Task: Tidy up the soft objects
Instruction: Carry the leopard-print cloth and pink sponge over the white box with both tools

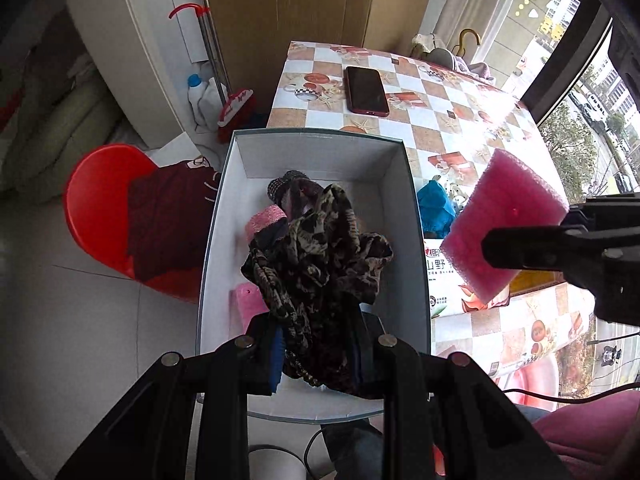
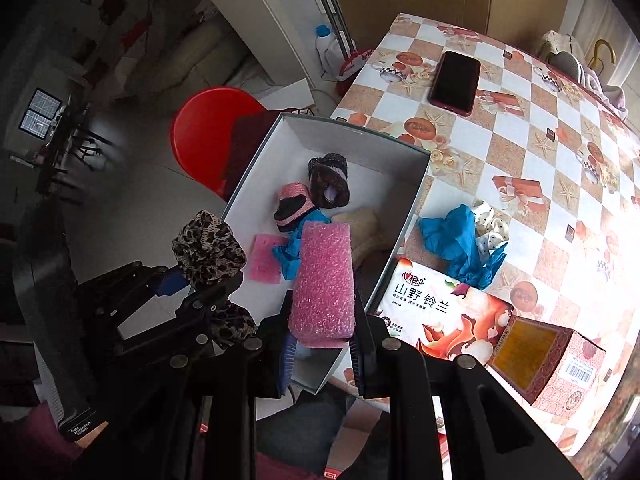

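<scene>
While the left gripper (image 1: pixel 316 344) holds a leopard-print cloth (image 1: pixel 316 264) between its narrow fingers at the lower middle of the frame, the cloth hangs over the white box (image 1: pixel 416 216). At the right side, the right gripper (image 2: pixel 322 340) is closed on a pink foam piece (image 2: pixel 324 280), above the near end of the box. Rolled socks (image 2: pixel 328 180) lie inside the box, and blue gloves (image 2: pixel 452 240) lie on the checkered table (image 2: pixel 520 140) beside it.

You get daylight from the window (image 1: pixel 576 92) on the right, and it blows out the tablecloth (image 2: pixel 612 216) edge there. The room's left side sits dim. Both fisheye views bend hard toward black corners, and the near gripper bodies look soft.
</scene>
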Available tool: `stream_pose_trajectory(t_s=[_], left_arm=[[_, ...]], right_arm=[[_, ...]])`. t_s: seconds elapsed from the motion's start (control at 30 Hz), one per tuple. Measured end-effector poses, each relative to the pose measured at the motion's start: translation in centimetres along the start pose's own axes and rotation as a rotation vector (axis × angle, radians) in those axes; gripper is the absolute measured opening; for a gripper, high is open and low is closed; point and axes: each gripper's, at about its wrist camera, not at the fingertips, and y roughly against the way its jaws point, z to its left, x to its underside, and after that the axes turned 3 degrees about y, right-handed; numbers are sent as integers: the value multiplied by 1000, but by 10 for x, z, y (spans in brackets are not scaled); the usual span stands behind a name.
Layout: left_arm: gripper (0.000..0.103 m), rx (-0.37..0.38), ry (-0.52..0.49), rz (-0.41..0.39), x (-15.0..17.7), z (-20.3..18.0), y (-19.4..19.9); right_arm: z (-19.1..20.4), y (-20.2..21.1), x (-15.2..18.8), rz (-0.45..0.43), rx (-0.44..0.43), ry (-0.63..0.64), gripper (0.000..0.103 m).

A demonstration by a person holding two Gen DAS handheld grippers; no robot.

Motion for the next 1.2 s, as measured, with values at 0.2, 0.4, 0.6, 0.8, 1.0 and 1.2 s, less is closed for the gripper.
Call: stream_pose_trajectory(t_s=[0.2, 0.4, 0.6, 0.8, 1.0, 1.2], left_arm=[[27, -1, 1, 1, 1, 0, 0], [27, -4, 3, 1, 2, 4, 1], [27, -8, 6, 5, 5, 9, 1], [27, -9, 10, 11, 7, 10, 1], [27, -10, 9, 10, 7, 11, 1], [27, -10, 7, 10, 7, 11, 2]], right_arm=[[5, -2, -1, 5, 1, 11, 25], [10, -3, -2, 4, 0, 24, 25], [14, -6, -3, 9, -1, 35, 25], [16, -8, -3, 16, -2, 44, 25], [16, -8, -4, 16, -2, 45, 25], [19, -11, -3, 18, -2, 49, 25]])
